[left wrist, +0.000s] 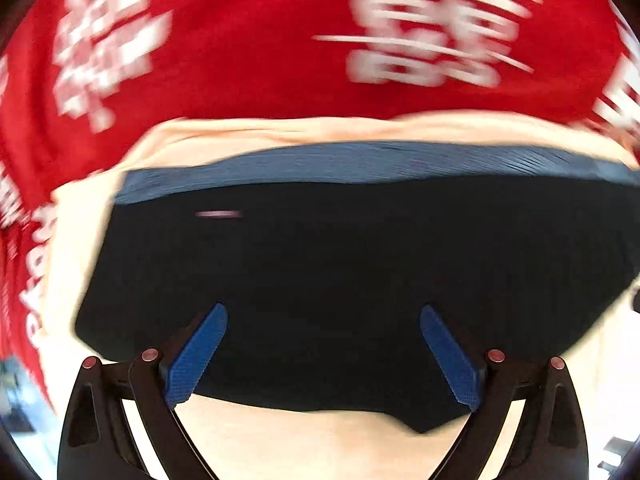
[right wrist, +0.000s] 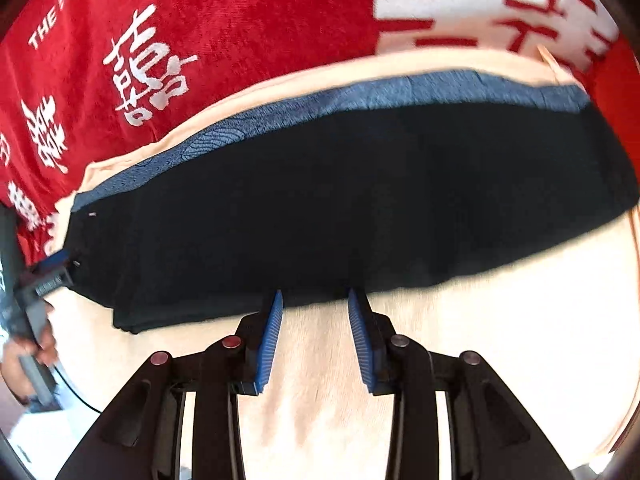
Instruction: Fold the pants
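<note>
The dark navy pants (left wrist: 320, 264) lie folded into a wide flat band with a lighter blue waistband (left wrist: 360, 160) along the far edge, on a cream cloth (left wrist: 300, 436). My left gripper (left wrist: 324, 320) is open, its blue pads over the near edge of the pants, nothing between them. In the right wrist view the same pants (right wrist: 360, 200) stretch across the middle. My right gripper (right wrist: 316, 304) is open and empty, fingertips at the pants' near edge. The left gripper (right wrist: 52, 268) shows at the pants' left end.
A red cloth with white characters (right wrist: 200, 40) covers the surface beyond the cream cloth (right wrist: 480, 360). A hand (right wrist: 24, 356) holds the left gripper's handle at the far left. The left wrist view is motion-blurred.
</note>
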Demonstrator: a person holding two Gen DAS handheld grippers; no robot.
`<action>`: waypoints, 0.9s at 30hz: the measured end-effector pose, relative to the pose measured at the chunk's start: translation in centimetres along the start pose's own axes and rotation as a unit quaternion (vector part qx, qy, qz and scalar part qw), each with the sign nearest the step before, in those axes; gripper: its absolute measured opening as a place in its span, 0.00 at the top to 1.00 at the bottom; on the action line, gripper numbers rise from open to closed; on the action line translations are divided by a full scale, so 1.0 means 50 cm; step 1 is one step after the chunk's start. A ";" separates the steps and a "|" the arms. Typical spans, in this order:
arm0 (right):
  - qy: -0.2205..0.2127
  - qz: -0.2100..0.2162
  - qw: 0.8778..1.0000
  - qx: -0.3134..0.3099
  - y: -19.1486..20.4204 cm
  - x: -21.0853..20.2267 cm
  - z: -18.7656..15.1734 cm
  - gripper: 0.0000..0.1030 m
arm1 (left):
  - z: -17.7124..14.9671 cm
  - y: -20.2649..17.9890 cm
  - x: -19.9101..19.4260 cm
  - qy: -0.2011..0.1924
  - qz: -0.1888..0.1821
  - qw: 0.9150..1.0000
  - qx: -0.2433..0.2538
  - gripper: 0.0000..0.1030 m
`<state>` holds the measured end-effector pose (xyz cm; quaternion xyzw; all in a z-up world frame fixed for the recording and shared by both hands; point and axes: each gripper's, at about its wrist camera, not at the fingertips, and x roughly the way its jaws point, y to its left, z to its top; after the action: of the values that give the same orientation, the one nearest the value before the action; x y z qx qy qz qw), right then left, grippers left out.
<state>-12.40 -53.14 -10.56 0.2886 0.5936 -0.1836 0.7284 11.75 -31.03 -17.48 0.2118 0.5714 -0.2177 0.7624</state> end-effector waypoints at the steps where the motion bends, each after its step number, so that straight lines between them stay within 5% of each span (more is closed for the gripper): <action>1: 0.000 0.002 1.000 0.007 -0.012 -0.003 -0.013 0.63 | 0.000 -0.029 0.000 0.000 -0.009 1.000 0.009 0.04; 8: -0.017 0.004 0.998 0.058 -0.096 -0.044 -0.040 0.63 | 0.033 -0.217 0.021 0.009 -0.074 0.997 0.024 0.04; 11: -0.034 0.004 0.995 0.090 -0.136 -0.054 -0.021 0.63 | 0.017 -0.267 0.058 0.022 -0.050 0.997 0.048 0.04; 17: -0.075 -0.035 0.985 0.154 -0.248 -0.092 0.014 0.63 | 0.011 -0.264 0.060 0.021 -0.056 0.998 0.013 0.01; 27: -0.117 -0.019 0.947 0.298 -0.487 -0.101 0.053 0.63 | 0.023 -0.317 0.034 0.014 -0.016 1.000 0.021 0.01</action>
<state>-26.40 -73.89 -10.25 0.4574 0.4281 -0.3981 0.6701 3.99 -44.76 -20.00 0.2218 0.5806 -0.2392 0.7460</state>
